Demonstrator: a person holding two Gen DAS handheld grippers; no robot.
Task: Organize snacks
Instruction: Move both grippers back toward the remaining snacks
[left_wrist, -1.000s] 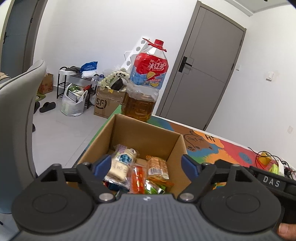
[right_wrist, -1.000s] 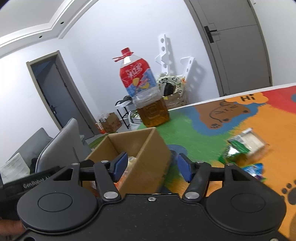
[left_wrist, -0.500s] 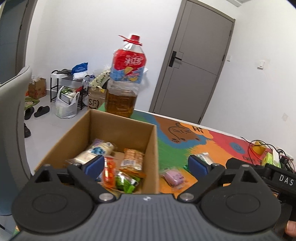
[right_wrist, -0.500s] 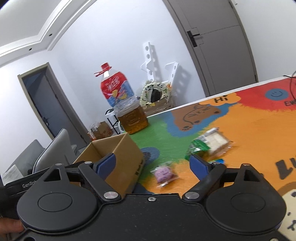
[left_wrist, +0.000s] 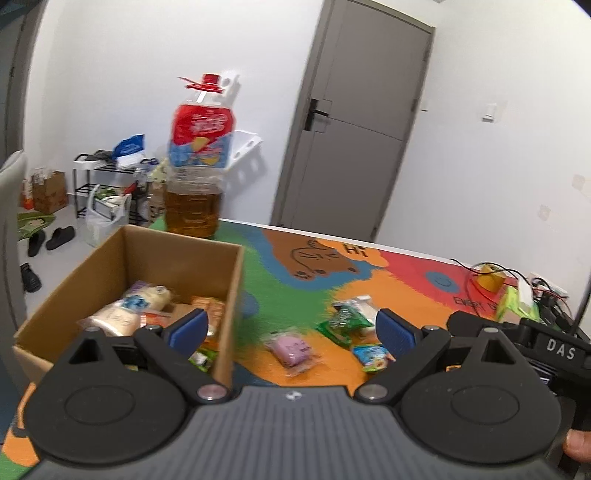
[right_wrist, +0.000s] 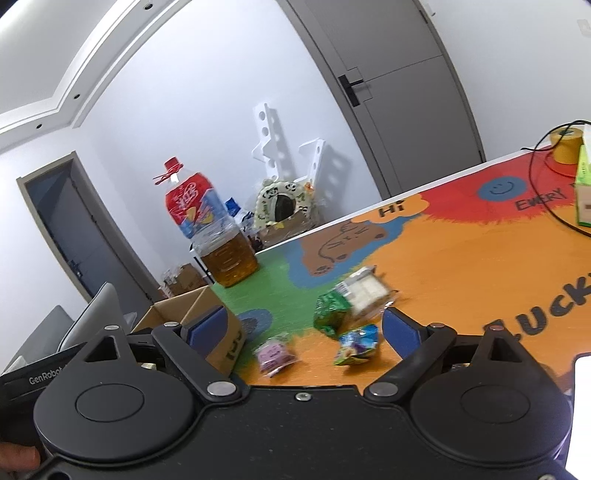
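An open cardboard box (left_wrist: 236, 295) (right_wrist: 218, 332) sits at the mat's left end with several snack packets inside, among them a pale one (left_wrist: 125, 310). On the mat lie a pink packet (left_wrist: 291, 347) (right_wrist: 275, 354), a green-and-white packet (left_wrist: 345, 321) (right_wrist: 349, 299) and a small blue-green packet (left_wrist: 371, 356) (right_wrist: 356, 345). My left gripper (left_wrist: 291, 332) is open and empty, above the box's right wall and the pink packet. My right gripper (right_wrist: 303, 328) is open and empty, above the loose packets.
A large oil bottle (left_wrist: 197, 166) (right_wrist: 214, 236) stands behind the box. Yellow tape (left_wrist: 489, 280) (right_wrist: 565, 146), cables and a green box (right_wrist: 583, 192) lie at the table's (left_wrist: 295, 273) right end. A grey chair (right_wrist: 96, 317) stands left of the table.
Both grippers have swung right, away from the box, and opened wider. The loose packets on the mat have come into view between the fingers.
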